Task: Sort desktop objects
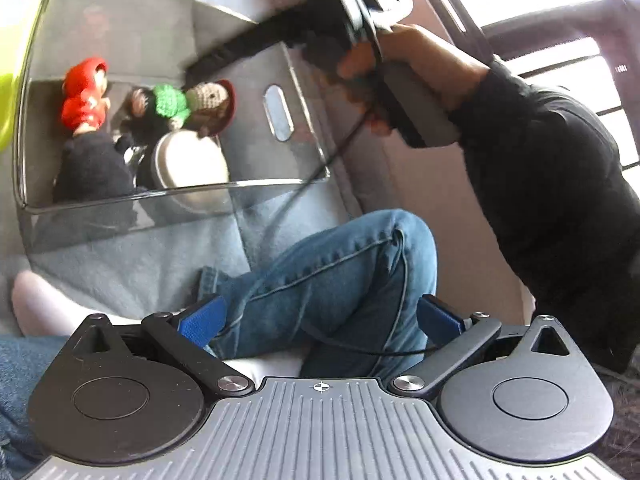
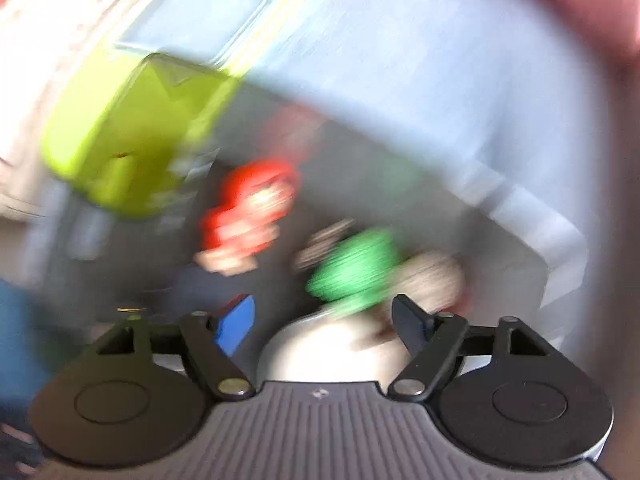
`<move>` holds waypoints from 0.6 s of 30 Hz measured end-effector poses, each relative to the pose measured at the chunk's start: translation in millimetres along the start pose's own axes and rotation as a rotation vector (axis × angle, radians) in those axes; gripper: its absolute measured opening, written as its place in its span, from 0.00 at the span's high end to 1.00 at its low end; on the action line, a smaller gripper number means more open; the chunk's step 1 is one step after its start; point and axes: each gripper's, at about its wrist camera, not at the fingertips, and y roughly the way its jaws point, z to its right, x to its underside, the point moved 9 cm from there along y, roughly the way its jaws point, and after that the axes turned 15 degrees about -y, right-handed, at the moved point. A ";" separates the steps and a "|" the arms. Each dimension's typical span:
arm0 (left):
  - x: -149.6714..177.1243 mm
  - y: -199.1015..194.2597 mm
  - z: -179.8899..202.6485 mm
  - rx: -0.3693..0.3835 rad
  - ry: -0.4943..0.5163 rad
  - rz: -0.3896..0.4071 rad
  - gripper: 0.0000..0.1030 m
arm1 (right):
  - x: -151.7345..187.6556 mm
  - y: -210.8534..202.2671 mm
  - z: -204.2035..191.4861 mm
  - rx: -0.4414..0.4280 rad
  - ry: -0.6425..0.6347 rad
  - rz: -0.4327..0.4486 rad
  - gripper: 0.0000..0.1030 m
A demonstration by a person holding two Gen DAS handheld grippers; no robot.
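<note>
Red doll (image 1: pixel 85 96), green-scarfed doll (image 1: pixel 192 104) (lime bin (image 2: pixel 132 128))

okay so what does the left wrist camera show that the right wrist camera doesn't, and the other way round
Only the left wrist view shows the person's jeans, the dark sleeve and the hand gripping the other gripper's handle above the clear bin.

Only the right wrist view shows the lime green container, though blurred.

Both show the red doll, the crochet doll with the green scarf and the white round object. Each view's own gripper, left gripper and right gripper, has open, empty jaws.
</note>
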 end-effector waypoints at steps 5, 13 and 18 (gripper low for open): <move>3.9 2.6 1.6 -0.028 0.026 -0.005 0.00 | 6.3 41.4 4.6 0.189 -0.334 -0.094 0.28; 12.6 20.7 -0.8 -0.042 0.057 -0.054 0.00 | 15.2 102.4 3.5 0.294 -0.475 -0.168 0.45; 10.8 24.3 -5.4 -0.042 0.039 -0.057 0.00 | -1.5 74.7 -13.7 0.273 -0.481 -0.039 0.47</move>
